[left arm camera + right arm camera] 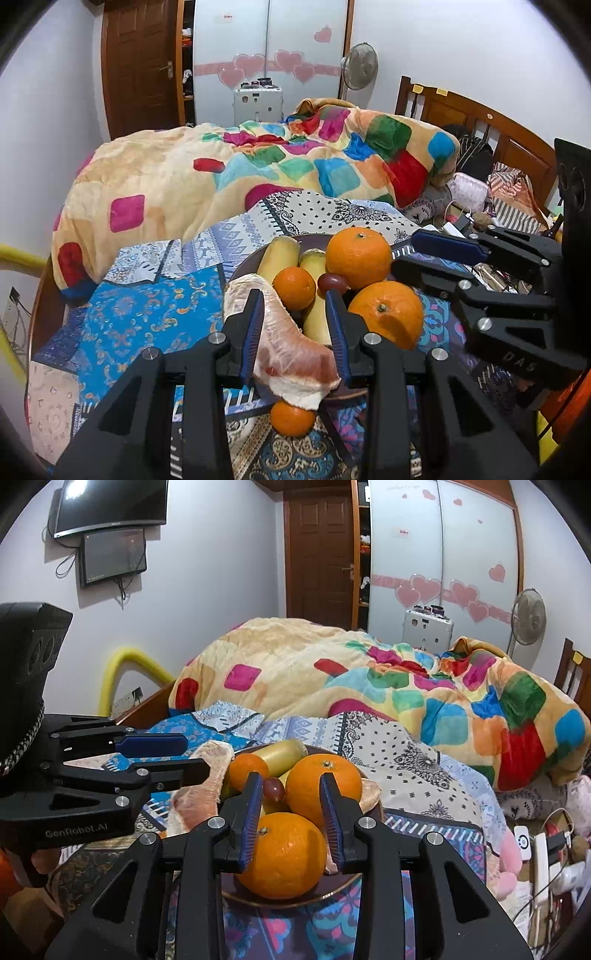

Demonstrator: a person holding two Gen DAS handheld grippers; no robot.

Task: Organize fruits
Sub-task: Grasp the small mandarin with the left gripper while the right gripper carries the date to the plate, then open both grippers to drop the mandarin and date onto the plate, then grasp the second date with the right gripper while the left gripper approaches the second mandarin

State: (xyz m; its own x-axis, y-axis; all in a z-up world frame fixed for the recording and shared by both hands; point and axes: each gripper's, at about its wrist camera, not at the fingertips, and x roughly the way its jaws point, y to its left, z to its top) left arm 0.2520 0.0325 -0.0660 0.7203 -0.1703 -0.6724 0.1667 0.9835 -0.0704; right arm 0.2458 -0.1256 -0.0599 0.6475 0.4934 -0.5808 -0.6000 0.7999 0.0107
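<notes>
A dark plate (pixel 239 266) on the patterned bedspread holds two big oranges (pixel 358 258) (pixel 388 314), a small mandarin (pixel 294 288), a red grape (pixel 332 282) and yellow bananas (pixel 280 254). My left gripper (pixel 293 299) is shut on a pink pomelo segment (pixel 295 350), held over the plate's left side. Another mandarin (pixel 291 419) lies on the cloth below that segment. My right gripper (pixel 290 779) hovers just above the near orange (pixel 284 853), jaws apart, with nothing pinched between the pads. A second pomelo piece (pixel 371 792) lies behind the far orange (pixel 323 790).
A rumpled multicoloured blanket (pixel 258 166) covers the bed behind the plate. Chargers, cables and soft toys (pixel 535 849) crowd the right side. A wooden headboard (pixel 480 114) stands at the far right. The other gripper's body (pixel 55 805) fills the left of the right wrist view.
</notes>
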